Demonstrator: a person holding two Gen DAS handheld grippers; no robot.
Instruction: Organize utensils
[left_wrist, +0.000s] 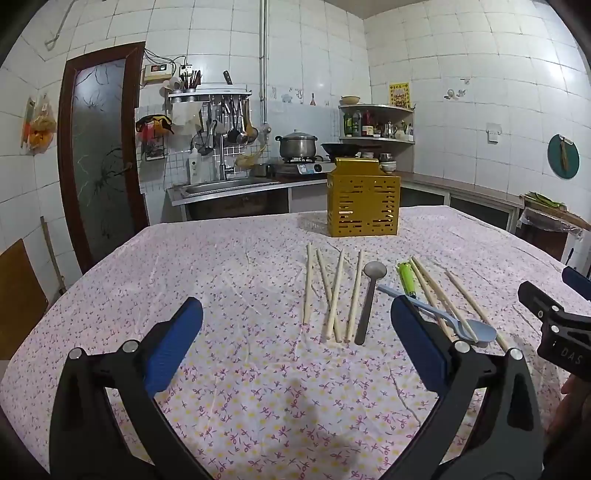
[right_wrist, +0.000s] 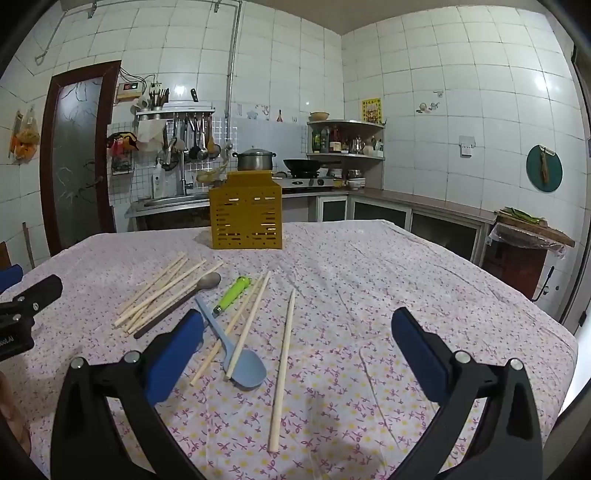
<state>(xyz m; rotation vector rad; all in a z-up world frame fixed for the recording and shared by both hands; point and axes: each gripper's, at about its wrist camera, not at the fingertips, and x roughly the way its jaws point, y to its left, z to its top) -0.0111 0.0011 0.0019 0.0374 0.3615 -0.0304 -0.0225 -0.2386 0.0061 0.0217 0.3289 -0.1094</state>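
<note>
left gripper (left_wrist: 295, 332): jaws spread, empty | right gripper (right_wrist: 297, 338): jaws spread, empty | chopsticks (left_wrist: 334, 295), spoons lie on counter (left_wrist: 221, 258)

Chopsticks (left_wrist: 334, 295) and spoons (left_wrist: 369, 299) lie on the table (left_wrist: 221, 266) before the holder (left_wrist: 363, 202).

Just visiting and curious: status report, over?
Left claw, right claw open, empty. Wooden chopsticks, spoons loose on floral cloth. Yellow slotted holder unobstructed.
</note>
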